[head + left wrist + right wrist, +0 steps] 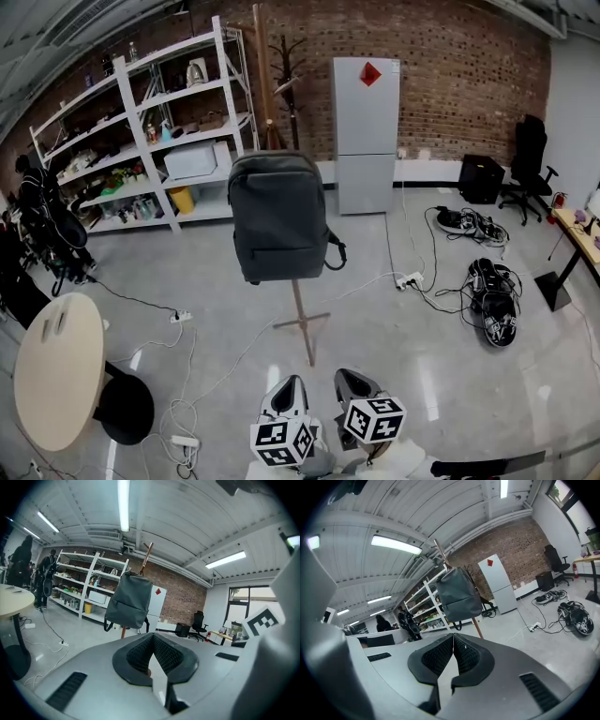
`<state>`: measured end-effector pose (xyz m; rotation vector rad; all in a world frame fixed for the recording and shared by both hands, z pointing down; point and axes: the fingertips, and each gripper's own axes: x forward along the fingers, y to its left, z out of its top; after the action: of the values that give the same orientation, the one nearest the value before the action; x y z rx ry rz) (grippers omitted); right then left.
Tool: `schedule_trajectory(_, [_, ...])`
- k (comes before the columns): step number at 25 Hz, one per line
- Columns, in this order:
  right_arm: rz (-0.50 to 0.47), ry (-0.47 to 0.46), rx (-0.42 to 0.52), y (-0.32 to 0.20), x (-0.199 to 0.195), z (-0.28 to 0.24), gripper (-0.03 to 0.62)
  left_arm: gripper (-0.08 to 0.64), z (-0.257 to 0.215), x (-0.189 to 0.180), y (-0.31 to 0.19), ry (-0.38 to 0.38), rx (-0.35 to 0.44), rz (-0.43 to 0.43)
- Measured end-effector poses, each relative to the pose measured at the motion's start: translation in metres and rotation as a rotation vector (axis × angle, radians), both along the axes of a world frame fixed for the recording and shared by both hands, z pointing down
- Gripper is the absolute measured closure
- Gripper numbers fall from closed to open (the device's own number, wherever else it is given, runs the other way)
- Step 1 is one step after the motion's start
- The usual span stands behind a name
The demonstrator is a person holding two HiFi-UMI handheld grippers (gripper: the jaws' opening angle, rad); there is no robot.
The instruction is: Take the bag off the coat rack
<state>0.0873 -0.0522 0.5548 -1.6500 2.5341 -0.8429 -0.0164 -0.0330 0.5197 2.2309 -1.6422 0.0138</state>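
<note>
Bottom centre of the head view: left claw [287, 386] and right claw [354, 380], both fully closed and empty, held low side by side, well short of the target. Mid-frame: the grey bag [278, 217] hangs upright on the wooden coat rack [302, 314], clear of the floor, presumably by its top loop. Beyond: shelving [141, 141] and a refrigerator [366, 131] against the brick wall.

Bag [278, 216] dark grey — wall [450, 56] red brick.
</note>
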Motion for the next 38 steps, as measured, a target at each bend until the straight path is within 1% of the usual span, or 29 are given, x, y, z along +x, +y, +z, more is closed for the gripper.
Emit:
schedule_trajectory(4, [0.023,0.006,-0.016,-0.015,0.006,0.004,0.58,0.558,-0.002,-0.003,-0.021,0.005,0.008,0.003])
schedule_trajectory(11, [0.046,0.016,0.004,-0.058,0.005,-0.003,0.58,0.558,-0.005,-0.006,-0.063,0.01,0.02,0.022])
schedule_trajectory(21, [0.028,0.025,0.035,-0.134,-0.022,-0.013,0.58,0.558,-0.01,-0.027,-0.137,0.01,0.039,0.024])
schedule_trajectory(28, [0.022,0.027,0.068,-0.192,-0.042,-0.025,0.58,0.558,-0.021,-0.047,-0.194,0.005,0.066,0.025])
schedule_trajectory(35, [0.018,0.023,0.061,-0.233,-0.056,-0.022,0.58,0.558,-0.015,-0.051,-0.237,0.003,0.056,0.057])
schedule_trajectory(38, [0.016,0.036,0.06,-0.245,-0.06,-0.021,0.58,0.558,-0.013,-0.052,-0.253,0.005,0.051,0.067])
